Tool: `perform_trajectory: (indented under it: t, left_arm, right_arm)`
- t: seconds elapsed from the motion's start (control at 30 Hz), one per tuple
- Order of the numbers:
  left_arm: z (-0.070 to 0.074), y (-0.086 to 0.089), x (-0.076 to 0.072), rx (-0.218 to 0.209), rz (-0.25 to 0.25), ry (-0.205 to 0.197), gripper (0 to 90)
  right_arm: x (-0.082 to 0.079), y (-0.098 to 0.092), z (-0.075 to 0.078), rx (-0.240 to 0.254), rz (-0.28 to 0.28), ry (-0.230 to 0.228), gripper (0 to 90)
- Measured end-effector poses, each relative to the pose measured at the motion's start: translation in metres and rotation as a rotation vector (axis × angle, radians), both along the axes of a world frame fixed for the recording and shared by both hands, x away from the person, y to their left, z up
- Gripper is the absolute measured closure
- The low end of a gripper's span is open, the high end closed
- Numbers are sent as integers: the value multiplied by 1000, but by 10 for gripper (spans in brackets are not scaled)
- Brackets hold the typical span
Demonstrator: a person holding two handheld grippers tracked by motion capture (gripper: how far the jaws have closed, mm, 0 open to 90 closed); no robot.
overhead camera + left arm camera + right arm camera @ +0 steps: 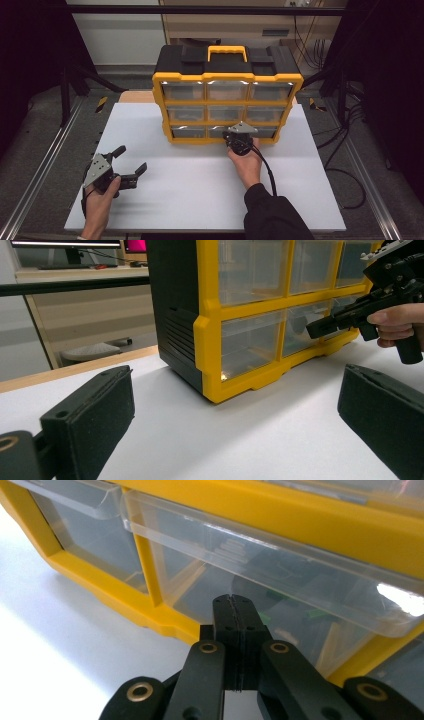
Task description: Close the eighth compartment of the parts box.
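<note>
1. A yellow and black drawer cabinet [227, 102] stands upright on the far middle of the white bench [200, 190], with its three rows of clear drawers facing the person.
2. A yellow carry handle [227, 51] sits on the cabinet's black top.
3. The right hand-held gripper [239, 141] is at the bottom row of the cabinet, just in front of the middle drawer [280, 595].
4. Its jaws are pressed flat together with nothing between them; in the right gripper view the closed tips point at the clear front of that drawer, right up against it or nearly so. Whether they touch the plastic cannot be told.
5. Small green and pale parts show dimly through that drawer's front.
6. The right hand [247, 165] holds the gripper from the near side, and a black cable [267, 172] trails back over the dark sleeve.
7. The left hand-held gripper [131, 161] rests at the near left of the bench, well apart from the cabinet, held by the left hand [102, 192].
8. Its jaws stand wide apart and hold nothing; in the left gripper view they frame the cabinet's left corner and the bare bench.
</note>
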State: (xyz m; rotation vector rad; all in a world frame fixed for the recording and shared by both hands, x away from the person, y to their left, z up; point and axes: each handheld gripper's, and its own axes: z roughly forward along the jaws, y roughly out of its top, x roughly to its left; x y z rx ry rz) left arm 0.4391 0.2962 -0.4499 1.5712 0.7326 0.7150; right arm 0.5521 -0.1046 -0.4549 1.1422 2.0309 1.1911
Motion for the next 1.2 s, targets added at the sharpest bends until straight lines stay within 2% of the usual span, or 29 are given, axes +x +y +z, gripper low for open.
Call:
perform_trajectory:
  t: [0.6,1.2]
  left_arm:
    - [0,-1,0,-3,0,-1,12]
    - [0,0,0,1,1,1,12]
  right_arm:
    - [-7,-2,6,-11,35,-18,900]
    - [-14,-4,8,4,47,-6,866]
